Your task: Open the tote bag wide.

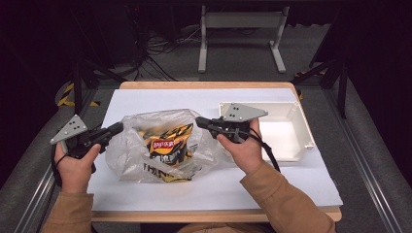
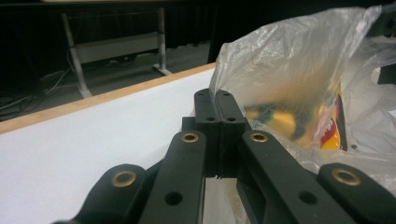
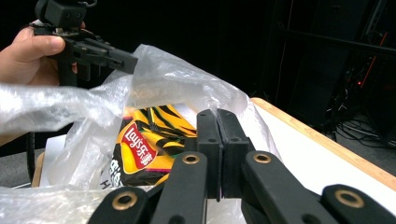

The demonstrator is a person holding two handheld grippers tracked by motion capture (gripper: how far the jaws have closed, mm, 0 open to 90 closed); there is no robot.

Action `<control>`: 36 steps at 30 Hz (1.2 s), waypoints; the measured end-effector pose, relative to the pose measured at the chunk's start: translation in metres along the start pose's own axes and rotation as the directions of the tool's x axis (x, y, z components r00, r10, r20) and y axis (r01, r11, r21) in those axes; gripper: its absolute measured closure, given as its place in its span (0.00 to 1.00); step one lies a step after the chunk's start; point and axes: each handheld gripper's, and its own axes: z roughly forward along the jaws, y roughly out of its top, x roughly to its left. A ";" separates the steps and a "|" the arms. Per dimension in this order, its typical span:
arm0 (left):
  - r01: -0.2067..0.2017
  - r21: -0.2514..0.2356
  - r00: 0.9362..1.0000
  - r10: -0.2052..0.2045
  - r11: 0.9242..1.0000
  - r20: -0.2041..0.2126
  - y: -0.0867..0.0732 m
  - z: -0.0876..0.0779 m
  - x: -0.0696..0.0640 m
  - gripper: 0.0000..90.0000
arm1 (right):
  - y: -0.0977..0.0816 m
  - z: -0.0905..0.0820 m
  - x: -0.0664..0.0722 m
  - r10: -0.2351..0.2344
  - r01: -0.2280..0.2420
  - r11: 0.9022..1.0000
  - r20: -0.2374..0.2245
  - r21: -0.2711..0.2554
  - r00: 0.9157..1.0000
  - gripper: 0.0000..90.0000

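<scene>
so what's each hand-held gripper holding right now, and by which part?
Both are shut on the clear plastic bag. The left hand-held gripper pinches its left rim, and the right hand-held gripper pinches its right rim. The chip packet lies inside, ungripped.

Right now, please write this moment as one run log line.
left gripper: shut on plastic bag edge | right gripper: shut on bag's opposite edge | chip packet: inside bag | white bin: beside
</scene>
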 end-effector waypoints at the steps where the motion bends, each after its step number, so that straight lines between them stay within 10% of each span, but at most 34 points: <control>1: 0.005 -0.004 1.000 -0.005 1.000 -0.006 0.001 0.000 0.002 1.00 | 0.001 0.001 -0.001 0.000 0.000 1.000 0.000 0.002 1.000 0.99; 16: 0.067 0.046 0.997 -0.065 0.997 -0.034 -0.010 0.016 0.021 1.00 | -0.010 0.022 -0.022 0.015 -0.018 0.998 0.051 0.061 0.999 0.98; 36: 0.054 0.276 0.999 -0.049 0.960 -0.023 -0.050 0.056 0.018 0.99 | -0.050 0.048 -0.015 0.047 -0.060 0.968 0.061 0.244 0.997 0.98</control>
